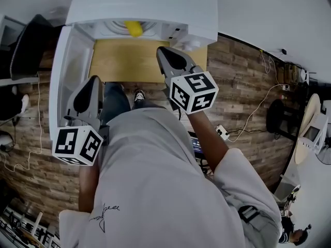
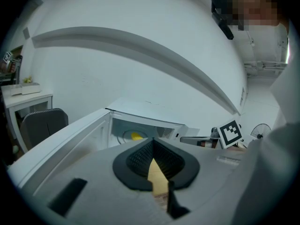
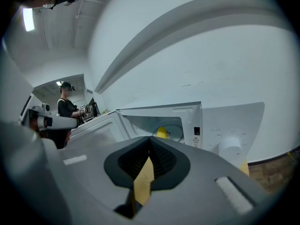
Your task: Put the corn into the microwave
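The yellow corn [image 1: 133, 28] lies inside the white microwave [image 1: 155, 4], on the turntable; it also shows in the left gripper view as the corn [image 2: 136, 136] and in the right gripper view as the corn [image 3: 161, 132]. The microwave door [image 1: 64, 76] stands swung open to the left. My right gripper [image 1: 162, 50] hovers over the wooden table [image 1: 124, 61] in front of the cavity, shut with nothing in it. My left gripper [image 1: 95, 80] is lower and to the left, beside the open door, also shut and empty.
The microwave's control panel with a round knob [image 3: 229, 147] is right of the cavity. Wood-plank floor [image 1: 243, 81] with cables surrounds the table. A dark chair [image 2: 44, 123] stands far left. A person [image 3: 65, 104] stands in the background.
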The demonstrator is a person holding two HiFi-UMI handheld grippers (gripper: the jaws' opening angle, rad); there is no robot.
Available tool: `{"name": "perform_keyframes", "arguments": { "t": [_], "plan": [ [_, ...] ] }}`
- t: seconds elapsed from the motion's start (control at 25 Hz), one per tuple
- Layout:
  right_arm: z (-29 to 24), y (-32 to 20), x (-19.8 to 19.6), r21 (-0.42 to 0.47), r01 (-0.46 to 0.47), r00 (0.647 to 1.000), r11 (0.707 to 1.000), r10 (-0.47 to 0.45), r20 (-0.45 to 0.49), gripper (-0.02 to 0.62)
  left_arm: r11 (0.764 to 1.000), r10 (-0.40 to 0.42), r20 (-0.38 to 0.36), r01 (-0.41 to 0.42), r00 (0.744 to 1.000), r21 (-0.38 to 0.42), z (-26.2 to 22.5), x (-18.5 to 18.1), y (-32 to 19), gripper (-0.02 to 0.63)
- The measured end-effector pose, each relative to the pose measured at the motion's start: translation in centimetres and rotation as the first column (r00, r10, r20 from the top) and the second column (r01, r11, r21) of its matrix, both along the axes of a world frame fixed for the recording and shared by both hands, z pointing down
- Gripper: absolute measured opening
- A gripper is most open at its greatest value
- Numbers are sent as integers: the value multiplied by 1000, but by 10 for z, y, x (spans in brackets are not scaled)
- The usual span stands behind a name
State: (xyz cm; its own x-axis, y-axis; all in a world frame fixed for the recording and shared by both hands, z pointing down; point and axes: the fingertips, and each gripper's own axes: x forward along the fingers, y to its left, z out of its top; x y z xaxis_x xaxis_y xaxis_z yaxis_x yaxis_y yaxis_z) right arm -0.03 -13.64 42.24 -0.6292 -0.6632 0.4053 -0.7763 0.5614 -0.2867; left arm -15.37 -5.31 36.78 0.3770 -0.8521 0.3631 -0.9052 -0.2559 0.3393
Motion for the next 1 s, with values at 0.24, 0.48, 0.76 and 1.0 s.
{"name": "perform_keyframes", "arguments": {
  "t": [0.24, 0.48, 0.76, 1.0],
  "plan": [
    [-5, 0, 7, -13, -3, 1000, 1000, 3, -1, 12, 1000, -1, 16, 1, 1000, -16, 6, -2, -1, -12],
    [-8, 8, 17, -29, -15, 1000, 999, 15, 0, 11, 1000, -5, 21, 6, 1000, -31, 12, 1, -1, -12],
    [-9, 22, 29, -30, -53, 998, 998, 52, -35, 11, 998, -31, 15, 31, 999, -46, 17, -5, -1, -12],
    [-12, 34, 30, -44, -49, 999, 998, 48, -25, 11, 998, -45, 59, 48, 997, -46, 19, -13, -1, -12]
  ]
}}
